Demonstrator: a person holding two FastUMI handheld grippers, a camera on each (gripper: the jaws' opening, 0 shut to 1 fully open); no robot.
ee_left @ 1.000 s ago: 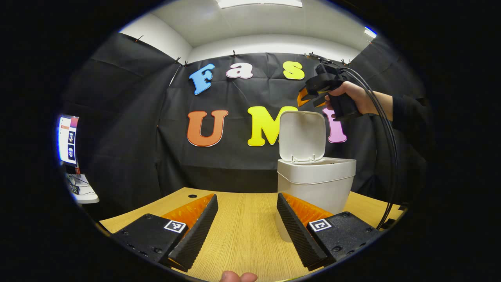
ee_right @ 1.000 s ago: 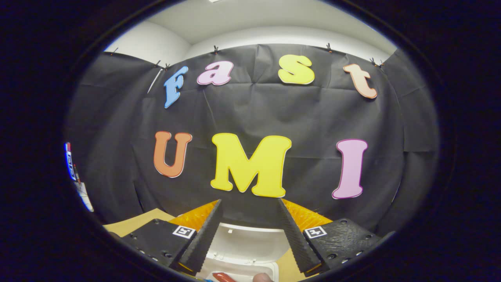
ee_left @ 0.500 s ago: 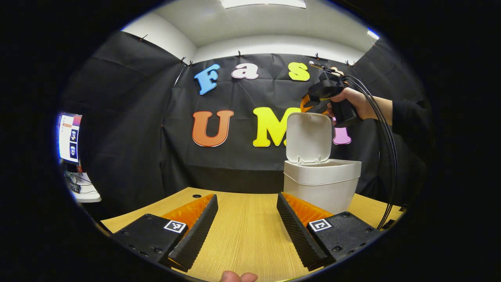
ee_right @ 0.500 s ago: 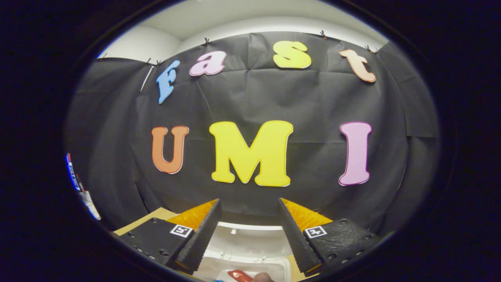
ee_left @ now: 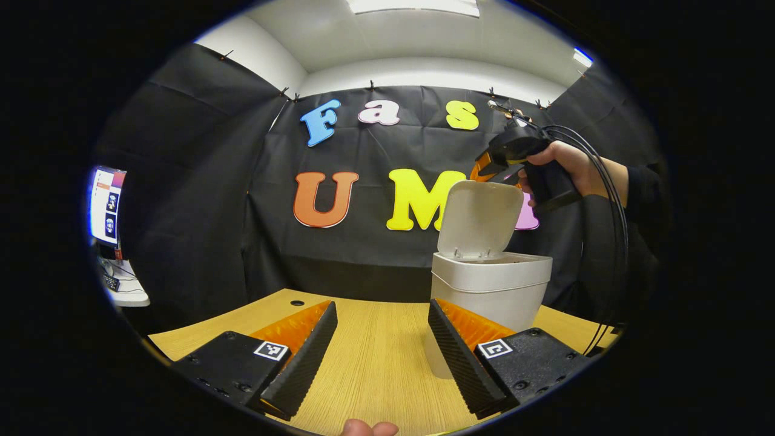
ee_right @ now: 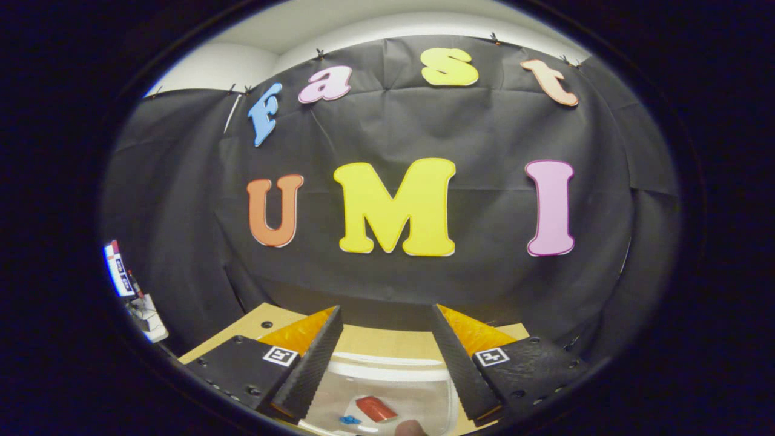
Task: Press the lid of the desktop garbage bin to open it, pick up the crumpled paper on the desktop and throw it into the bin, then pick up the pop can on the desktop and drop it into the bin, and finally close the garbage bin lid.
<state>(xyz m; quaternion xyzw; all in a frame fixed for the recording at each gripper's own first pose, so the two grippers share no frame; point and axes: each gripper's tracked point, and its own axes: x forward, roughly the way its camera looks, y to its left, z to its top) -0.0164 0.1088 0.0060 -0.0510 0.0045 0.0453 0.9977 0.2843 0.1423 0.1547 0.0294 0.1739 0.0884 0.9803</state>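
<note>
Risk: lid (ee_left: 481, 219) slamming or bin (ee_left: 487, 290) tipping if pushed hard. Right tongs (ee_left: 493, 172) behind lid, state unclear; left tongs (ee_left: 381, 351) released.

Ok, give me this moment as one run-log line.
step: close lid | bin: on table | lid: raised, tilted forward | right gripper: open, behind lid top | left gripper: open, empty

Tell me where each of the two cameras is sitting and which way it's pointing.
Left gripper view: low over the table, facing the bin with its lid tilted up; own jaws apart at bottom, a fingertip, and the right gripper in a hand behind the lid.
Right gripper view: above the bin, facing the wall; own jaws apart.
Shared: bin, table, wall.
</note>
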